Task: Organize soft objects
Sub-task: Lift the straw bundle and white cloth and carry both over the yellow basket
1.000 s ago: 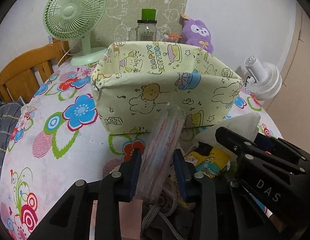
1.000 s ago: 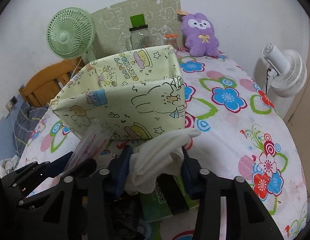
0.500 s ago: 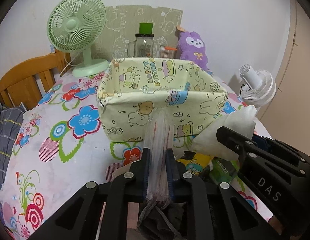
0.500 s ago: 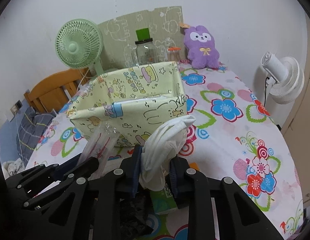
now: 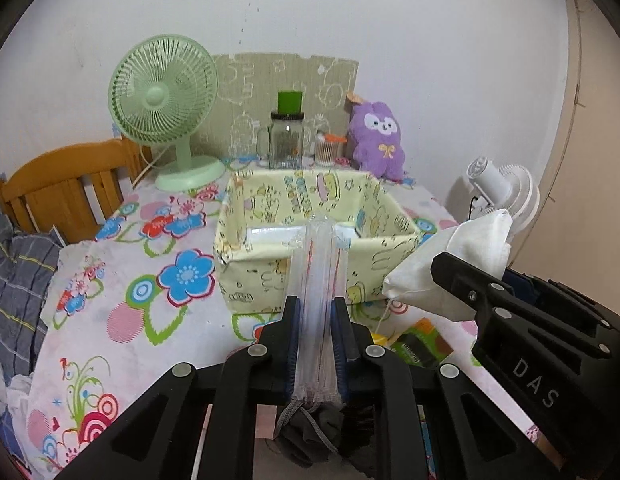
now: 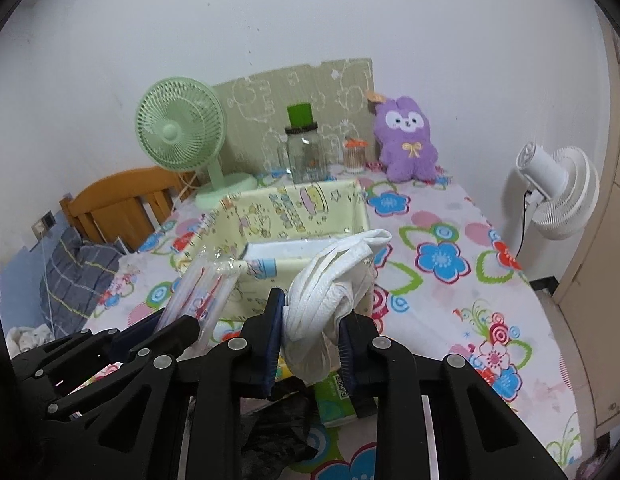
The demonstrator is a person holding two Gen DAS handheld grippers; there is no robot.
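A pale yellow cartoon-print fabric bin point(image 5: 310, 276) stands open on the flowered table point(image 5: 110, 280), with a flat white item point(image 5: 270, 234) inside. My left gripper point(image 5: 315, 344) is shut on a clear plastic packet point(image 5: 319, 272), held above the table before the bin. My right gripper point(image 6: 310, 344) is shut on a bunched white cloth point(image 6: 333, 276), held beside the bin's near corner point(image 6: 310, 264). The cloth shows in the left wrist view point(image 5: 449, 264). The packet shows in the right wrist view point(image 6: 202, 292).
Small packets point(image 5: 417, 344), a green box point(image 6: 335, 400) and dark fabric point(image 5: 310, 432) lie below the grippers. At the back stand a green fan point(image 5: 166, 108), a glass jar point(image 5: 286, 140) and a purple plush point(image 5: 377, 140). A white fan point(image 6: 557, 192) stands right, a wooden chair point(image 5: 62, 196) left.
Both grippers have closed on their items and risen, lifting the packet and the cloth off the table. The bin's inside has come into view.
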